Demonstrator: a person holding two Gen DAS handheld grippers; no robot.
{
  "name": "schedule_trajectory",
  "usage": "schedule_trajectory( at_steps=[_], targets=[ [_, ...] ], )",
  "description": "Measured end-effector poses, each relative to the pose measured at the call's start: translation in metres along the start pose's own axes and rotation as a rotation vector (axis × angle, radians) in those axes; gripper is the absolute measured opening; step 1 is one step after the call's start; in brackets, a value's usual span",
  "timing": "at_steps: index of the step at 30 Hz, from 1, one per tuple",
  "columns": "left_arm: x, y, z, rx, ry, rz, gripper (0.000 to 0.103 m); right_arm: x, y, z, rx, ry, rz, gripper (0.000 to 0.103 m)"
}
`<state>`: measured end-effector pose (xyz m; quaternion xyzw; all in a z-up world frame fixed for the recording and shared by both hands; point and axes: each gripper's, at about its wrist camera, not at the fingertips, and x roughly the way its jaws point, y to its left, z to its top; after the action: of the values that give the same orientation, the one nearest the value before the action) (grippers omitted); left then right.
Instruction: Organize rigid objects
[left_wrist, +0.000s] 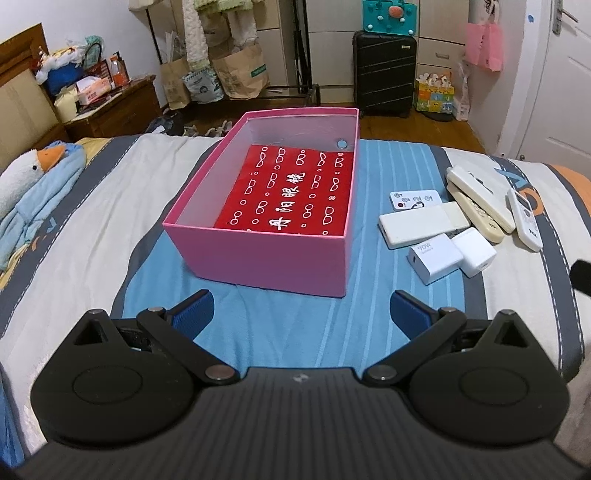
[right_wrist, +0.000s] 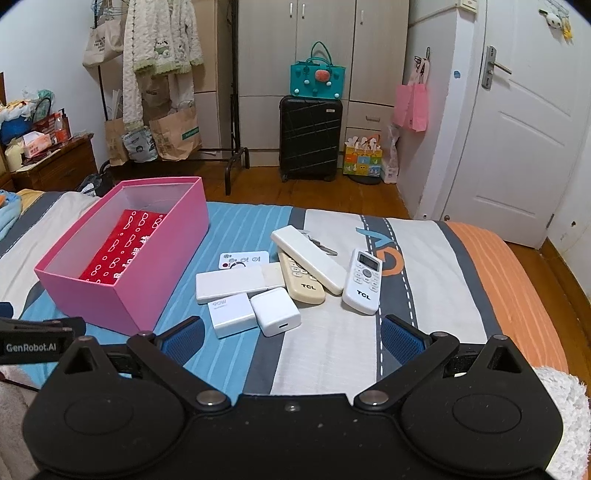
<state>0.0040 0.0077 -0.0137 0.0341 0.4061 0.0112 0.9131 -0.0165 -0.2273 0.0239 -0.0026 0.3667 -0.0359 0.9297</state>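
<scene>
While both claws, the left gripper (left_wrist: 301, 314) and right gripper (right_wrist: 291, 338), gape wide and empty over the bed (left_wrist: 295, 332), two chargers (right_wrist: 255, 312) lie nearest, remotes (right_wrist: 317, 269) behind, beside the pink box (left_wrist: 266, 236); only the right view shows keys (right_wrist: 323, 247).

hidden: metal keys (right_wrist: 320, 245) mostly under the long white remote lying face down (right_wrist: 308, 258) | beige TCL remote (right_wrist: 301, 282) upper end covered by that remote | red printed cloth pouch (right_wrist: 122, 247) near edge behind the pink cardboard box wall (right_wrist: 122, 295) | too small: print on flat white card-shaped remote (left_wrist: 415, 199)
</scene>
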Motion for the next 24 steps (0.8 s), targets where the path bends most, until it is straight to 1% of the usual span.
schedule_trajectory(
  at_steps=[7, 11, 17, 22, 24],
  targets=[
    [-0.003, -0.004, -0.003, 0.024, -0.018, 0.007, 0.103, -0.0007, -0.0017, -0.0016, 0.0, -0.009, -0.004, 0.103],
    [-0.0052, -0.0019, -0.0039, 0.009, -0.029, -0.003, 0.103, -0.0003, -0.0018, -0.0018, 0.003, -0.006, 0.009, 0.103],
    [-0.0065, -0.0014, -0.0048, -0.013, -0.036, -0.021, 0.103, -0.0024, -0.0003, -0.0025, -0.012, -0.018, -0.006, 0.103],
    [-0.008, -0.0034, -0.0043, -0.026, -0.017, -0.069, 0.103, -0.0013, -0.0003, -0.0032, -0.014, -0.019, -0.012, 0.103],
    [-0.0096, -0.0047, -0.004, -0.025, -0.021, -0.08, 0.103, -0.0002, 0.0002, -0.0036, -0.014, -0.017, -0.012, 0.103]
  ],
)
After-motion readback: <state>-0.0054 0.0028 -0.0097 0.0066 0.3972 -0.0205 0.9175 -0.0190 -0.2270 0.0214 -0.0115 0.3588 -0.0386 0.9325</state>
